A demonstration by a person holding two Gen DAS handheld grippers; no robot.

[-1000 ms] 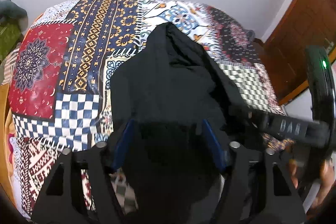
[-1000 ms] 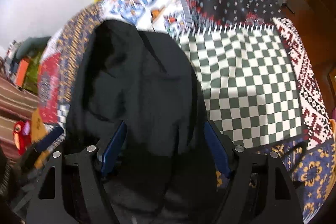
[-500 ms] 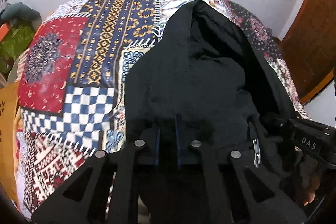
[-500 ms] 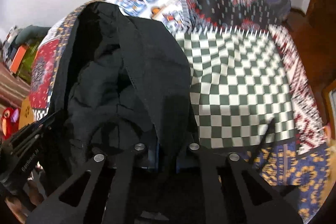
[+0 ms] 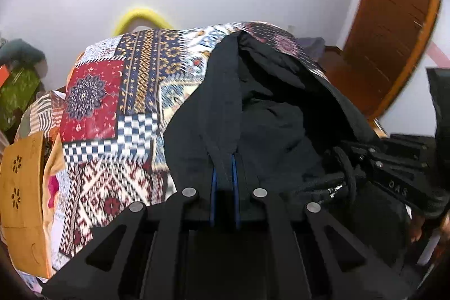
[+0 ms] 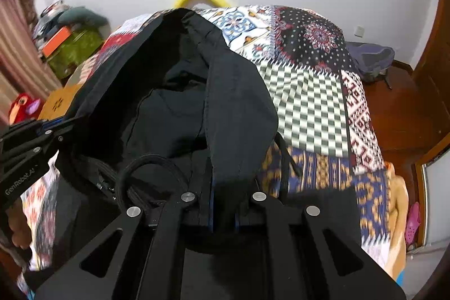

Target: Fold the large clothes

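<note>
A large black garment (image 5: 264, 114) lies stretched along the patchwork bedspread (image 5: 112, 103), raised at its near end. My left gripper (image 5: 224, 159) is shut on the near left edge of the garment. My right gripper (image 6: 224, 184) is shut on the near right edge of the garment (image 6: 225, 92). A black drawcord (image 6: 146, 159) loops near the right gripper. Each gripper shows in the other's view, the right one (image 5: 393, 173) and the left one (image 6: 31, 142).
The bedspread (image 6: 309, 103) covers a bed. A yellow curved object (image 5: 140, 16) stands behind it by the white wall. A wooden door (image 5: 393, 18) is at right. A wooden box (image 5: 22, 187) and clutter (image 6: 70, 47) sit at left.
Both grippers went from open over the garment's near edge to shut on it, then lifted it. The views have tilted up, showing more wall.
</note>
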